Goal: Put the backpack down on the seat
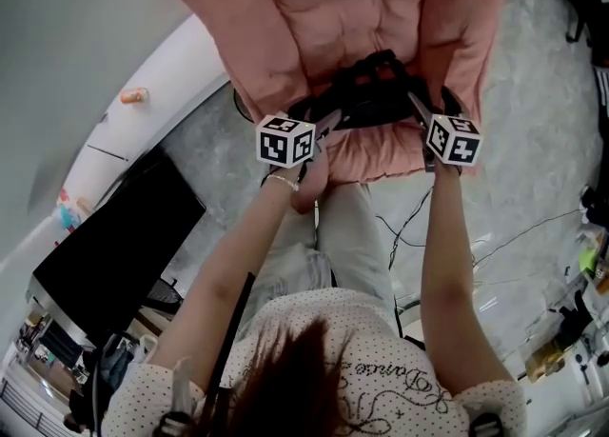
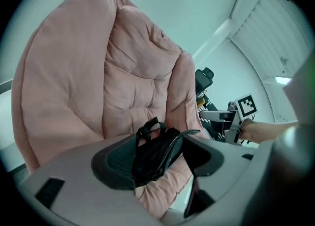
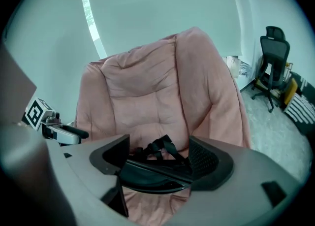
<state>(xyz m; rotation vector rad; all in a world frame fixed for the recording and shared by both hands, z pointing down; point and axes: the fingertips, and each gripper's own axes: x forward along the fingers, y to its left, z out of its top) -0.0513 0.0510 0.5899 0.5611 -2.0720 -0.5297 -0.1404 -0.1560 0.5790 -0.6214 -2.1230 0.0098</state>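
The left gripper [image 1: 328, 123] and the right gripper [image 1: 416, 108] each pinch a side of the black backpack [image 1: 366, 92] over the front of the seat [image 1: 376, 159] of the pink chair [image 1: 285, 7], but the backpack's own bulk hides whether its underside touches that seat.

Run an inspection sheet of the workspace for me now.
Surface: pink padded chair seat, only the backpack over it.
Job's things: black backpack, between both grippers; contact with the seat cannot be told.
Clutter: small orange object on the white ledge.
Grippers: left gripper and right gripper each closed on a backpack side.
Cables: thin cables across the floor.
Surroundings: black screen at left, black office chair beyond.
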